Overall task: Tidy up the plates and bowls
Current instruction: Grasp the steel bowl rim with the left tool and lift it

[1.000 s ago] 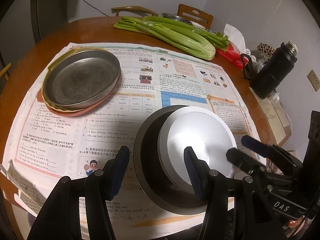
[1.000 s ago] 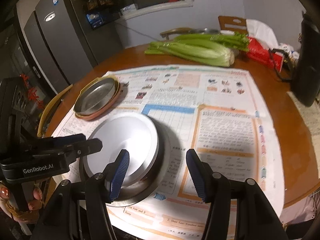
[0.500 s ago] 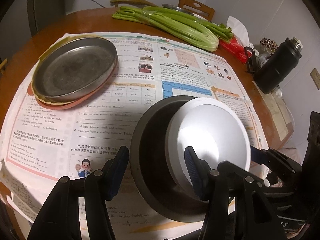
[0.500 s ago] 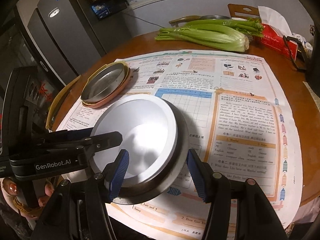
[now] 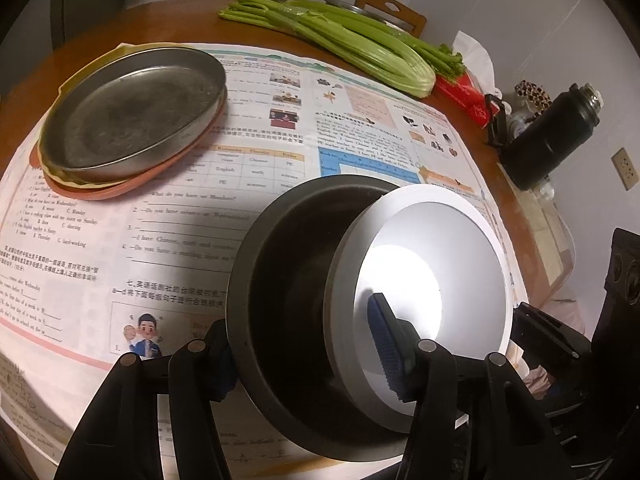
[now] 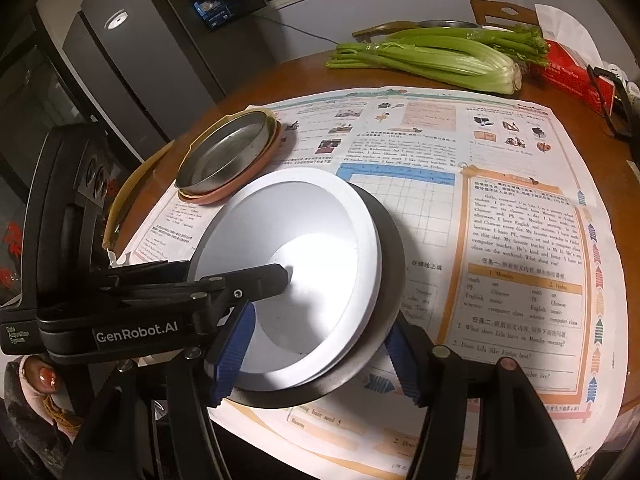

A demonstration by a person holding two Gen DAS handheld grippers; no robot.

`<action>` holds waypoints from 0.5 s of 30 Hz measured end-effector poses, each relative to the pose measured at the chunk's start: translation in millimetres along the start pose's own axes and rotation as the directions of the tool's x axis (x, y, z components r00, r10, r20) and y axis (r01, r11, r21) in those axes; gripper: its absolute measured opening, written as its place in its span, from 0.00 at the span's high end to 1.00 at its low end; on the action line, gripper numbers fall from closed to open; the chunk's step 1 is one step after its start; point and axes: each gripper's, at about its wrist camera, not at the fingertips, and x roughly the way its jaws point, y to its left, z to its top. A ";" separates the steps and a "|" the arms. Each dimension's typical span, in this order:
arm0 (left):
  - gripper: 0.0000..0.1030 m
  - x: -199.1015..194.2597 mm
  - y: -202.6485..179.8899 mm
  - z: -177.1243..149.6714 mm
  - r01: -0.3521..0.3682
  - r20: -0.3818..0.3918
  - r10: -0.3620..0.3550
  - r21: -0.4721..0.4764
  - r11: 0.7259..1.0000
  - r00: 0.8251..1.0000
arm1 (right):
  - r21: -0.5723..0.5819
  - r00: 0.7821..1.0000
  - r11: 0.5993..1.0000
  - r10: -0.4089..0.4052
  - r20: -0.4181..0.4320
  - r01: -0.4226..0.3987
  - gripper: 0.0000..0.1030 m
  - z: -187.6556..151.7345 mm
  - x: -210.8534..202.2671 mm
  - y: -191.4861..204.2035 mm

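Observation:
A white bowl (image 5: 432, 280) sits nested in a dark bowl (image 5: 288, 280), and both are tilted up off the paper. My left gripper (image 5: 304, 356) straddles their near rims, one finger outside the dark bowl, one inside the white bowl. My right gripper (image 6: 320, 352) straddles the same pair, white bowl (image 6: 304, 240) and dark bowl (image 6: 388, 248), from the other side. Whether either grip is tight is unclear. A metal plate (image 5: 132, 112) lies stacked on a yellow and an orange plate at the far left; the stack also shows in the right wrist view (image 6: 228, 156).
Printed paper sheets (image 5: 120, 240) cover the round wooden table (image 6: 312, 72). Celery (image 5: 344, 40) lies at the back. A red tissue box (image 5: 464, 92) and a black flask (image 5: 552, 136) stand at the right. A fridge (image 6: 120, 60) stands beyond the table.
Both grippers have moved in around the nested bowls. The bowls have tilted up from lying flat on the paper.

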 end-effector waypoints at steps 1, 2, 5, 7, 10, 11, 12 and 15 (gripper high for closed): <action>0.43 -1.8 1.8 -0.4 -0.001 0.003 0.002 -0.003 1.000 1.000 | -0.002 1.000 1.000 0.002 -0.003 -0.002 0.38 0.7 0.4 0.9; 0.43 -4.2 4.1 -0.5 -0.001 0.009 0.001 -0.008 1.000 1.000 | -0.004 1.000 1.000 0.005 -0.006 -0.005 0.38 2.0 1.0 2.8; 0.43 -9.6 8.9 0.0 -0.001 0.020 0.001 -0.020 1.000 1.000 | -0.018 1.000 1.000 0.007 -0.002 -0.007 0.38 5.6 1.2 9.4; 0.43 -15.2 12.2 0.0 -0.003 0.033 0.004 -0.029 1.000 0.999 | -0.029 1.000 1.000 0.011 -0.001 -0.011 0.38 8.2 0.6 14.9; 0.43 -24.9 16.9 -0.2 -0.005 0.054 0.007 -0.038 0.999 0.999 | -0.052 1.000 0.998 0.017 0.003 -0.017 0.38 12.1 -1.4 23.6; 0.43 -29.3 19.3 0.3 -0.005 0.063 0.008 -0.044 0.999 0.998 | -0.060 1.000 0.998 0.020 0.007 -0.019 0.38 13.5 -2.1 26.5; 0.43 -32.8 21.1 0.6 -0.005 0.072 0.009 -0.048 0.999 0.997 | -0.067 1.000 0.997 0.023 0.009 -0.022 0.38 15.2 -2.8 30.1; 0.43 -44.4 28.8 3.1 -0.005 0.100 0.011 -0.060 0.998 0.995 | -0.095 0.999 0.995 0.033 0.020 -0.031 0.37 22.3 -3.9 41.9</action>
